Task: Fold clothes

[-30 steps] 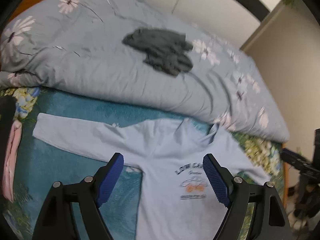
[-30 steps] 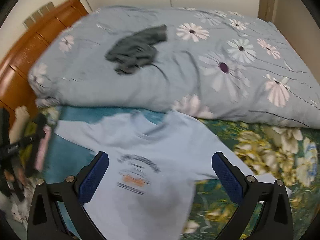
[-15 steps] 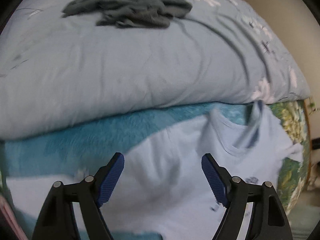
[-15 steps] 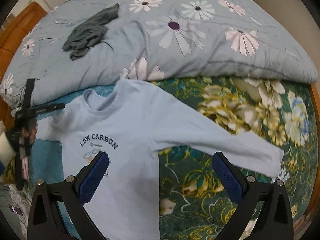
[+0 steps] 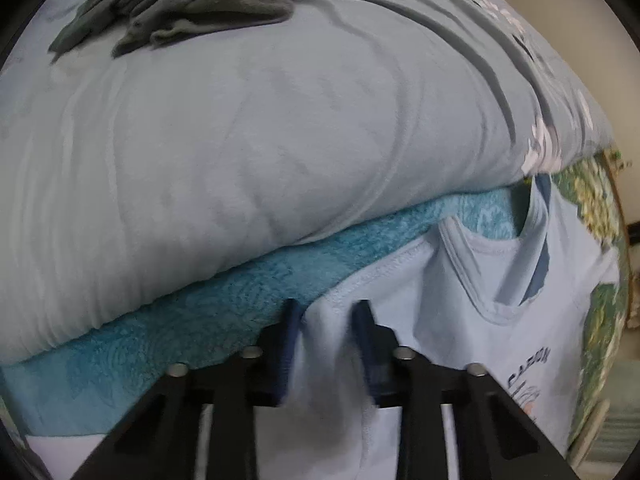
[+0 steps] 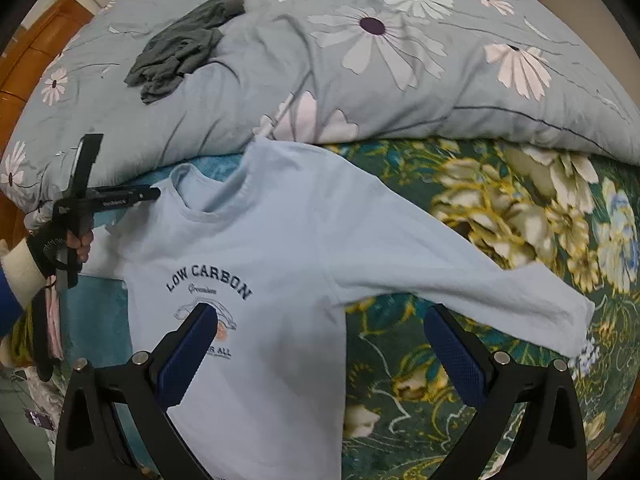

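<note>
While the left claw (image 5: 326,316) pinches the shirt (image 5: 460,320) shoulder

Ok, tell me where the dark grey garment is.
In the right wrist view the dark grey garment lies crumpled at upper left on the floral duvet, beyond the collar of the light blue shirt.

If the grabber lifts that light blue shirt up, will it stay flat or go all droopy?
Probably droopy. The light blue shirt is thin and already wrinkles where the left gripper pinches its shoulder. Its long sleeve lies limp on the bed, so it would likely dangle. It looks light.
</note>
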### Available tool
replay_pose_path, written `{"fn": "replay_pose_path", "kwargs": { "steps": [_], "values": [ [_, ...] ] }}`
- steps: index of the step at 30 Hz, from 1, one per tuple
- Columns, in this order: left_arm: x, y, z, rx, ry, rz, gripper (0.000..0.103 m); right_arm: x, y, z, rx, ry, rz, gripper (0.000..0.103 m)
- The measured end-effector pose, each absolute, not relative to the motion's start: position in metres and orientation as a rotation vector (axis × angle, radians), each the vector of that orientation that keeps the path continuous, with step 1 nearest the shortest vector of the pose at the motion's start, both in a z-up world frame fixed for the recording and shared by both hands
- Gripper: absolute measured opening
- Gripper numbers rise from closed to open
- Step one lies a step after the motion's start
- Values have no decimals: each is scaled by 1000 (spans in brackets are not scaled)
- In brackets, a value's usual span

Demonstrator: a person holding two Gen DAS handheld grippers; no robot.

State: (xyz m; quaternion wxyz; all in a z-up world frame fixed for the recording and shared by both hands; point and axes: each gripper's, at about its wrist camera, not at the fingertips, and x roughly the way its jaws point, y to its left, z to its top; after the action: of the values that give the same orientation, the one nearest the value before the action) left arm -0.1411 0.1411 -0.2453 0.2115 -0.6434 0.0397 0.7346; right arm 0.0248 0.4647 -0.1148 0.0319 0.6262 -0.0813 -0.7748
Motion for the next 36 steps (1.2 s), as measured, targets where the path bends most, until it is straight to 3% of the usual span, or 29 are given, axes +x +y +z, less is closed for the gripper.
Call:
{"fn": "replay_pose_path", "kwargs": {
  "steps": [3, 8, 20, 23, 25, 27, 31, 36],
  "values": [
    [-134, 147, -242, -1774, 117, 2012, 9, 23, 460, -114, 1913, -241, -2383, 103],
    [-128, 140, -231, -1744, 131, 2112, 6, 25, 461, -116, 1924, -242, -2382, 103],
    [-118, 118, -220, -1816, -29, 2207, 10, 37, 474, -109, 1940, -313, -2417, 103],
    [-109, 106, -200, -1805, -94, 2250, 19, 36, 470, -102, 1920, -304, -2430, 103],
    [-96, 85, -181, -1777, -215, 2315, 27, 36, 465, -95, 1902, -302, -2440, 103],
    [-73, 48, -164, -1759, -365, 2421, 41, 37, 458, -90, 1890, -298, -2440, 103],
    [-35, -57, -142, -1805, -671, 2707, 44, 43, 440, -79, 1870, -257, -2445, 103],
    [49, -188, -172, -2008, -1323, 2866, 42, 55, 420, -61, 1872, -204, -2465, 103]
  ]
}}
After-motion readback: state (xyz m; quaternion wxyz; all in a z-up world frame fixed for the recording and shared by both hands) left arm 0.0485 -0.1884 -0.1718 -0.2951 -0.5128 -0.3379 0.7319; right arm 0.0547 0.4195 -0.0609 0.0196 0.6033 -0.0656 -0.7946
